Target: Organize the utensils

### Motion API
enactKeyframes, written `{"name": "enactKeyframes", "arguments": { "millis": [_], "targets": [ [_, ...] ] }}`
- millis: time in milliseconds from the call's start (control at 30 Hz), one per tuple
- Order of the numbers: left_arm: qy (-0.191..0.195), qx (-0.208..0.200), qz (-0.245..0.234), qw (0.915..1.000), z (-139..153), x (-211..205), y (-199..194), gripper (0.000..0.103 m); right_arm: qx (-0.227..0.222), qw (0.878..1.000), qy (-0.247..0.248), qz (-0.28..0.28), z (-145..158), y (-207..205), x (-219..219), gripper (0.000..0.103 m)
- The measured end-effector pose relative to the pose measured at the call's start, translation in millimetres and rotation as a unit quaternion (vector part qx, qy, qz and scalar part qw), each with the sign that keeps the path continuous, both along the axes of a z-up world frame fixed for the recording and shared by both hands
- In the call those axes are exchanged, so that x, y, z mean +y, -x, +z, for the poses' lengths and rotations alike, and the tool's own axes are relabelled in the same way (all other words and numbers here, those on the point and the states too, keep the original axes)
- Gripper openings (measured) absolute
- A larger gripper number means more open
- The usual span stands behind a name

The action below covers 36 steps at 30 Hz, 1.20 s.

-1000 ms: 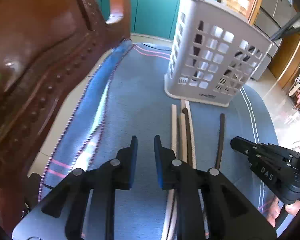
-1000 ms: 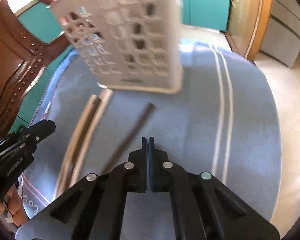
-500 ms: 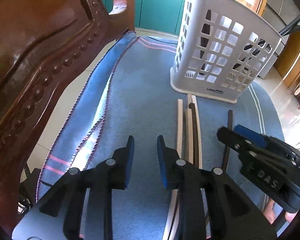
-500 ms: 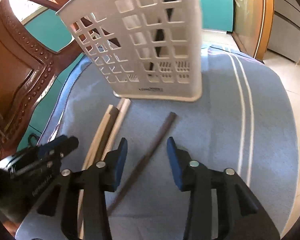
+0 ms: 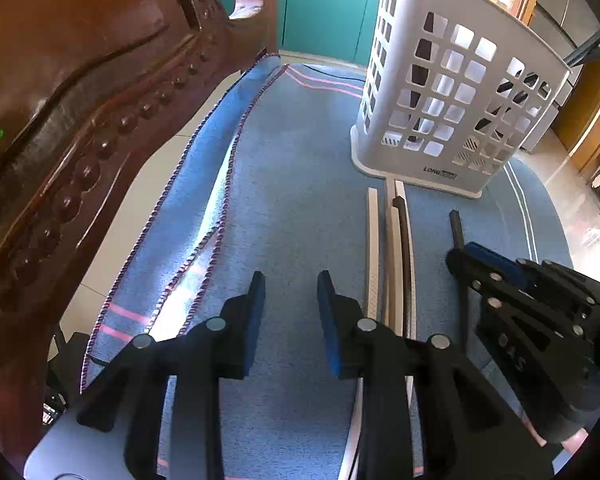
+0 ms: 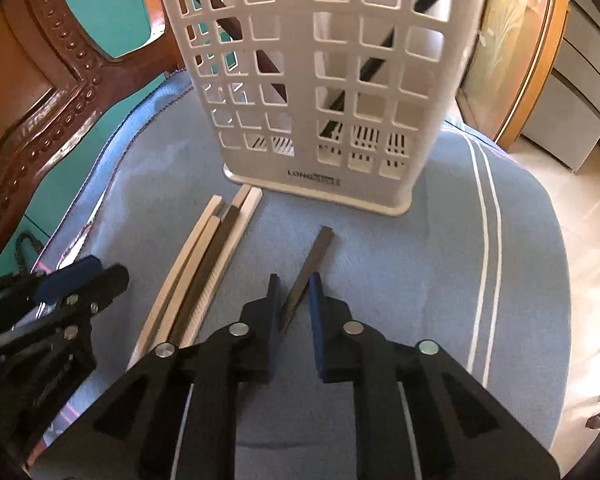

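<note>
A blue cloth [image 6: 440,248] with 2 white stripes covers my table; teal cabinets [image 5: 324,4] and a carved wooden chair [image 5: 72,92] stand behind. The white slotted holder [image 6: 320,80] sits toward the far edge, dark sticks already inside. A bundle of pale and dark chopsticks [image 6: 204,264] lies before it. My right claw [image 6: 294,300], wider half a second ago, has just been closing around 1 dark chopstick [image 6: 308,264]; whether the pads press it I cannot tell. My left claw [image 5: 290,300] has opened slightly, empty.
</note>
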<state>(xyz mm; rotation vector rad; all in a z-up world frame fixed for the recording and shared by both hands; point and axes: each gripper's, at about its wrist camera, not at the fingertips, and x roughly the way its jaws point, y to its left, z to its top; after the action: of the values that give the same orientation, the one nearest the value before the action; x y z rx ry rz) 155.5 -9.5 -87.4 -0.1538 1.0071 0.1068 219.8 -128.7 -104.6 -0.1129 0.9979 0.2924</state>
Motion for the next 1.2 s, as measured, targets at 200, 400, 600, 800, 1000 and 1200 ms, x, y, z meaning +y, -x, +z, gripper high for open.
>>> {"name": "enactKeyframes", "arguments": {
  "millis": [200, 400, 600, 800, 1000, 1200],
  "targets": [
    [-0.002, 0.002, -0.003, 1.0, -3.4, -2.8, -2.0, 0.029, 0.014, 1.0, -0.008, 0.01, 1.9, 16.3, -25.3, 0.01],
    [-0.001, 0.002, -0.008, 1.0, -2.9, -5.3, -1.3, 0.032, 0.02, 0.999, -0.03, -0.016, 3.9, 20.9, -63.5, 0.01],
    [-0.003, 0.003, -0.015, 0.9999, -3.7, -11.0, -1.6, 0.035, 0.02, 0.999, -0.044, -0.022, 3.9, 22.5, -74.6, 0.011],
    [-0.004, 0.003, -0.016, 0.9999, -4.0, -13.2, -1.9, 0.036, 0.017, 0.998, -0.046, -0.025, 4.3, 21.1, -71.6, 0.012],
    [-0.005, 0.003, -0.02, 0.9998, -4.4, -16.6, -0.5, 0.038, 0.015, 0.998, -0.045, -0.029, 5.2, 21.9, -71.7, 0.018],
    [-0.006, 0.003, -0.026, 0.9996, -5.8, -20.3, -3.3, 0.038, 0.012, 0.999, -0.042, -0.031, 5.5, 22.8, -72.0, 0.025]
  ]
}}
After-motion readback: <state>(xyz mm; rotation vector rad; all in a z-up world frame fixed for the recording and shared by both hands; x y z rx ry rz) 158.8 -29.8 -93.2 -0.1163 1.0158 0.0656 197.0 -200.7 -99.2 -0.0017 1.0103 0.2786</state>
